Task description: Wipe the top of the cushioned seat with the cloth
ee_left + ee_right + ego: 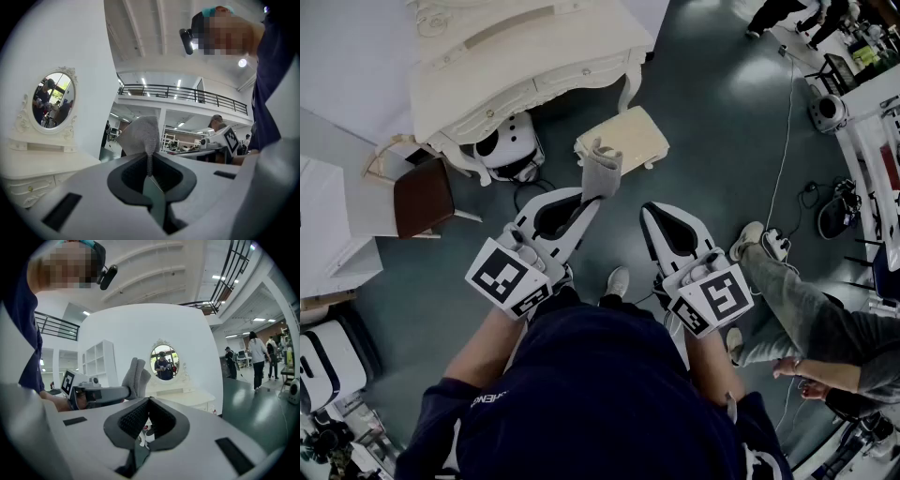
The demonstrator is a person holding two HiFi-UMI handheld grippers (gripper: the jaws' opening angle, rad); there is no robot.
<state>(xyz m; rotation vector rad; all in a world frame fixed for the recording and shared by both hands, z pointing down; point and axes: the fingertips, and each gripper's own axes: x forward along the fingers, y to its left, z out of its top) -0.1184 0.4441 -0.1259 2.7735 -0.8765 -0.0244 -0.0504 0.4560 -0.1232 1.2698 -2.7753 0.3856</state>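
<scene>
**Entry: cloth wipe, approach stage**

- **Cushioned seat**: a cream stool on the floor, just in front of the white desk. Its top is bare. Neither gripper view shows it.
- **Cloth**: grey knit, held up in the air and standing above the jaws in a loose fold. In the head view it overlaps the near edge of the seat, but it appears to hang clear of it.
- **Left gripper**: the jaws are pinched together on the lower edge of the cloth, with fabric between the pads. Its own view looks level toward the mirror rather than down.
- **Right gripper**: the jaws are closed pad to pad with nothing between them. It is held beside the left gripper and touches nothing. Its view shows the cloth and the mirror.

**Step in hand (judged):** bringing the cloth down to the seat; wiping has not begun.

**Handling advice:**
- Tip the left gripper downward so the free fold lies flat on the cushion, not bunched.
- Press lightly, since the padding will give.
- Wipe in overlapping strokes from edge to edge.
- Keep the jaw tips off the fabric.
- Keep the right gripper aside.
</scene>
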